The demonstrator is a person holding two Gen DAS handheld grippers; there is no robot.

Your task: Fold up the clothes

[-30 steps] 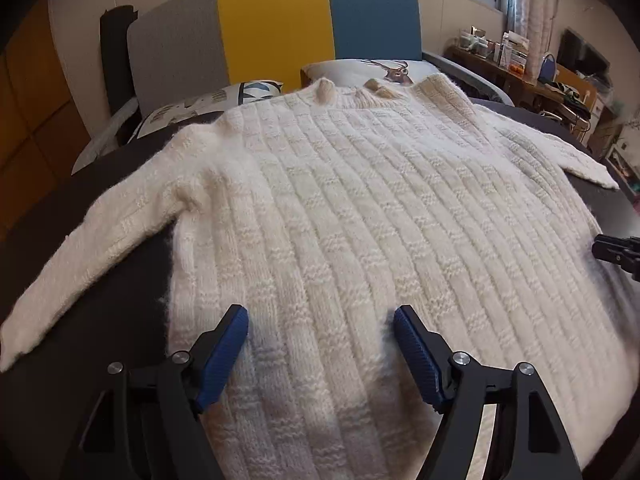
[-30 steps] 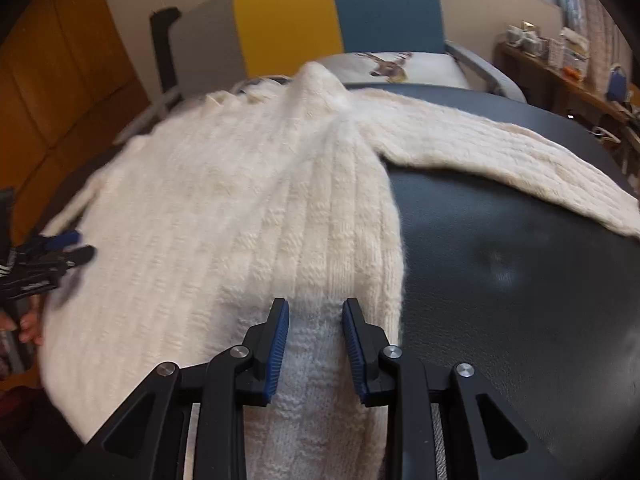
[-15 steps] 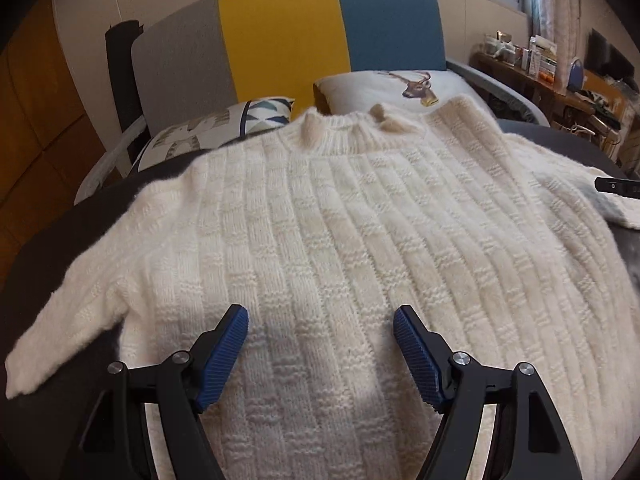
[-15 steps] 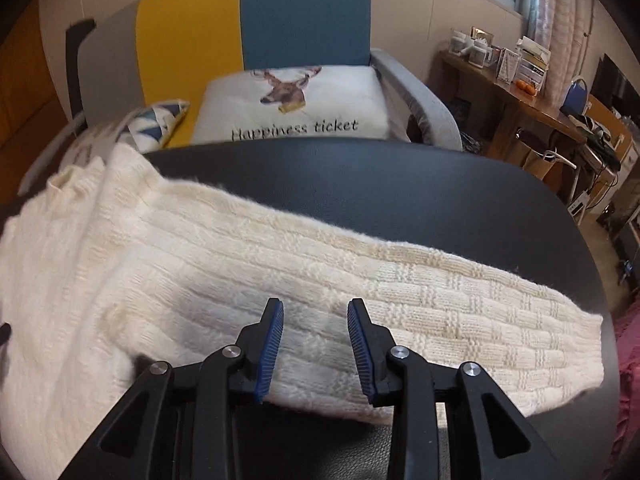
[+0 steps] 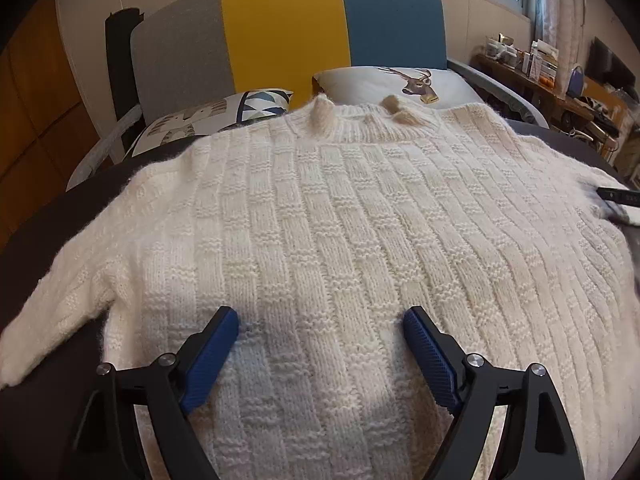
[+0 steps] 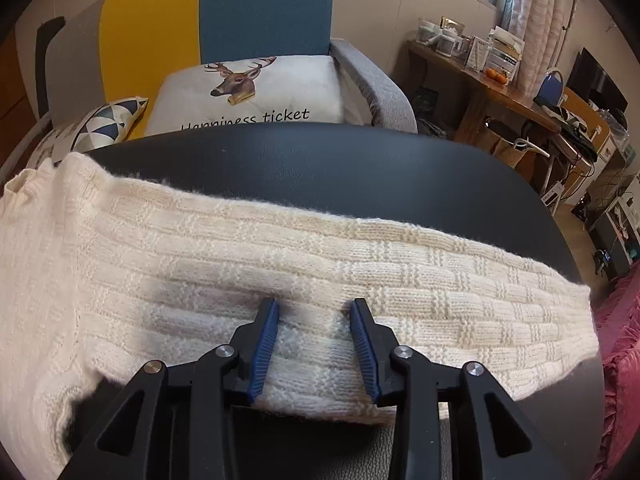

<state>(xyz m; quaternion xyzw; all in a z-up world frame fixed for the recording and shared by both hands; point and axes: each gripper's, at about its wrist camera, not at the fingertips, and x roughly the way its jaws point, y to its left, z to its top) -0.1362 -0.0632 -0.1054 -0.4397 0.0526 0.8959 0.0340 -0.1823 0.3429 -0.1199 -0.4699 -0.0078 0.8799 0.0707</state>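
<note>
Both claws have slid along the sweater [image 5: 328, 216], jaws just opening: left claw [image 5: 320, 354] gapes over its body, right claw [image 6: 314, 346] apart astride its sleeve [image 6: 400, 280] on the counter [image 6: 320, 164].

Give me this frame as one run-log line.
stage: pre-fold | sweater: flat on table | left gripper: open over body | right gripper: just opening, straddling sleeve

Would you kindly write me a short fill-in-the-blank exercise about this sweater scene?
1. The cream knitted sweater lies spread on a ____ tabletop.
2. The white cushion behind it shows a ____ head.
3. The right hand-held gripper is poised over the sweater's ____.

Missing words: black; deer; sleeve
</note>
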